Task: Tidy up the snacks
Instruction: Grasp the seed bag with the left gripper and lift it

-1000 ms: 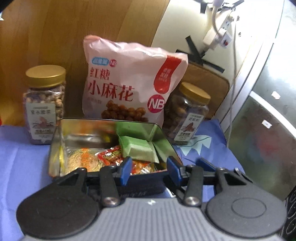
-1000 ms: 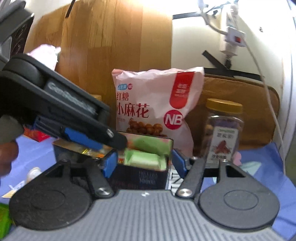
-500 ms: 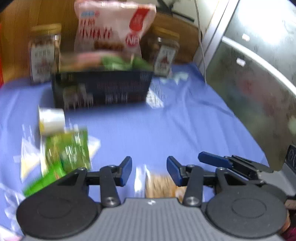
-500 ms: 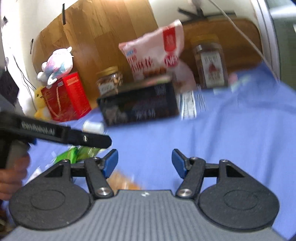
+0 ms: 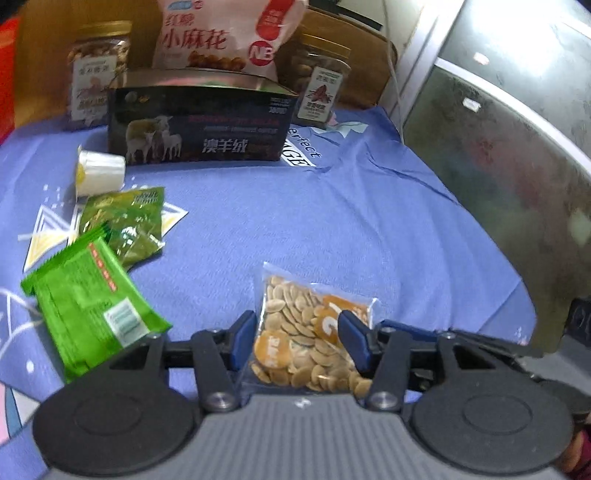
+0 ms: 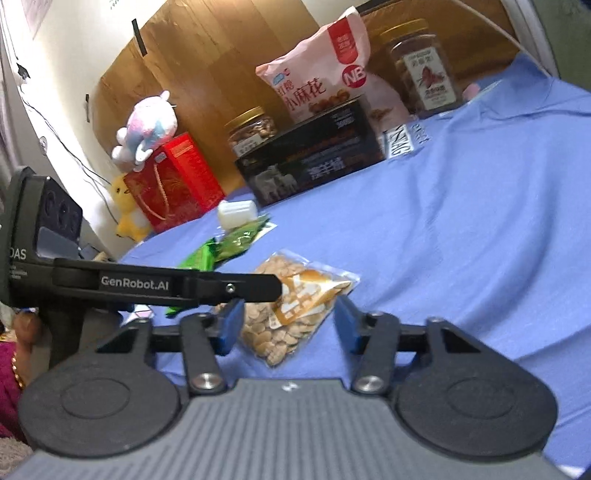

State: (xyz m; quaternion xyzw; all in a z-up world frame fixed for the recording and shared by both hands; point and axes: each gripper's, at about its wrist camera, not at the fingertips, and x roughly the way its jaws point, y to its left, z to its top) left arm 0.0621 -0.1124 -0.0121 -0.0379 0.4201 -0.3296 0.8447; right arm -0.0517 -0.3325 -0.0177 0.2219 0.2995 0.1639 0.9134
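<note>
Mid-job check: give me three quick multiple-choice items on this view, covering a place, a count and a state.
1. Where is the clear packet of pale seeds with orange labels?
A. Flat on the blue cloth
B. On a red carton
C. On the floor

2. How many gold-lidded clear jars stand behind the black sheep-printed box?
A. One
B. Two
C. Four

3. How is the small white plastic cup sitting?
A. Upright
B. On its side
C. Stacked on a lid

Key: 1 A, cloth shows all around the packet. 2 B, one jar stands on the left and one on the right of the pink bag. 3 B, its opening faces sideways.
</note>
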